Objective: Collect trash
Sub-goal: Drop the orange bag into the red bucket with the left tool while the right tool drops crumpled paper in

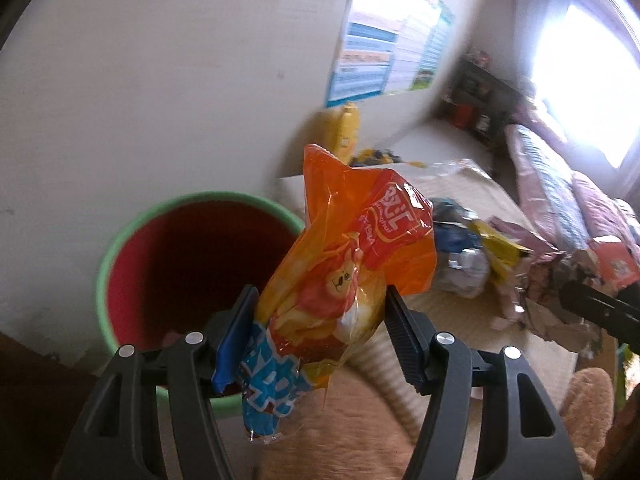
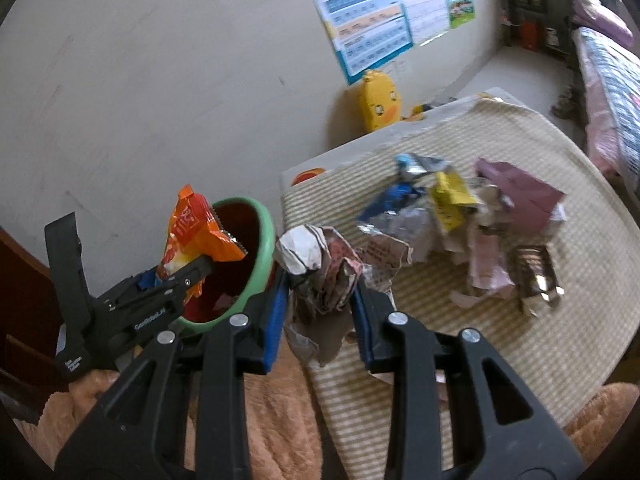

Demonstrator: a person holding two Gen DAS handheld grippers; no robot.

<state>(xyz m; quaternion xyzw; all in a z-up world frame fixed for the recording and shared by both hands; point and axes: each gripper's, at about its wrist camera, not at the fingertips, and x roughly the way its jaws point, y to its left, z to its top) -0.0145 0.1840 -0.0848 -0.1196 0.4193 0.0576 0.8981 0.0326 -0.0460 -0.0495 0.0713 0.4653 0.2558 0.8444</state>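
Note:
My left gripper [image 1: 320, 300] is shut on an orange snack bag [image 1: 360, 240], and a blue and white wrapper [image 1: 268, 392] hangs below in the same grip. The bag hangs just right of a bin with a green rim [image 1: 120, 248] and a dark red inside. In the right wrist view the left gripper [image 2: 180, 276] holds the orange bag [image 2: 188, 224] over the bin's rim [image 2: 264, 240]. My right gripper [image 2: 320, 284] is shut on a wad of crumpled paper [image 2: 320, 264], beside the bin and above the mat's near edge. A pile of wrappers [image 2: 460, 216] lies on the striped mat [image 2: 540, 360].
The bin stands against a pale wall with a poster [image 2: 372, 20]. A yellow duck-shaped bag [image 2: 378, 100] leans on the wall behind the mat. Dark wooden furniture [image 2: 24, 280] is at the left, a bed with patterned bedding [image 2: 608, 92] at the right, orange fleece [image 2: 260, 420] below.

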